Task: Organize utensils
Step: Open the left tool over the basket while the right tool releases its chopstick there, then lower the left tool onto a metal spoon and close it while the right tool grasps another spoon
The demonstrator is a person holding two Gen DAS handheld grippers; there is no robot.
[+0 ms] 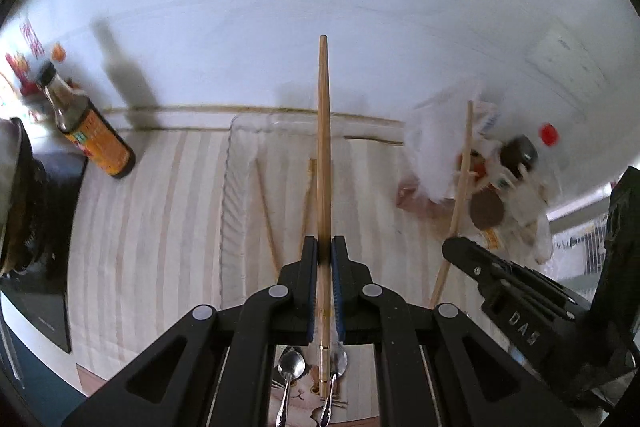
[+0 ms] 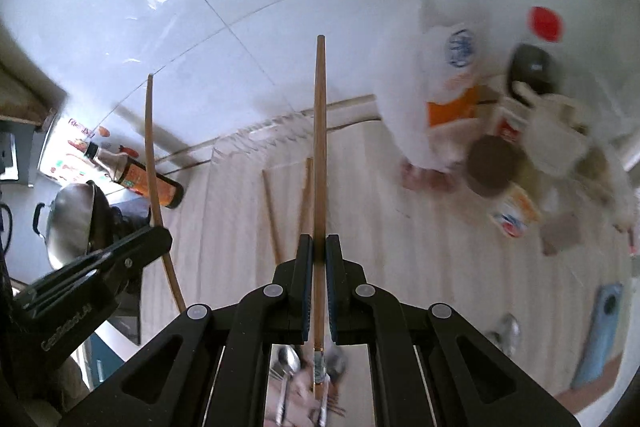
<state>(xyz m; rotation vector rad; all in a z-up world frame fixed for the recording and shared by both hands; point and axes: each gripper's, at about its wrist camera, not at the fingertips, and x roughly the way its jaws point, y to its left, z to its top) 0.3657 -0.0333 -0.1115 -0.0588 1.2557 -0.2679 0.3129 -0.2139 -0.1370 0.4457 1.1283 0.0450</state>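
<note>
My left gripper (image 1: 324, 247) is shut on a wooden chopstick (image 1: 323, 147) that points forward above a clear plastic tray (image 1: 240, 131). My right gripper (image 2: 319, 245) is shut on a second wooden chopstick (image 2: 319, 147), also pointing forward over the tray (image 2: 224, 151). Two more chopsticks (image 1: 267, 215) lie in the tray, also visible in the right wrist view (image 2: 272, 219). The right gripper and its chopstick (image 1: 462, 187) show at the right of the left wrist view. The left gripper's chopstick (image 2: 154, 187) shows at the left of the right wrist view. Two metal spoons (image 1: 290, 367) lie below the grippers.
A dark sauce bottle (image 1: 86, 131) stands at the left by the white tiled wall. White bags, jars and a red-capped bottle (image 2: 544, 23) crowd the right. A wok (image 2: 70, 223) sits on the stove at the left. A blue phone (image 2: 598, 331) lies at the right.
</note>
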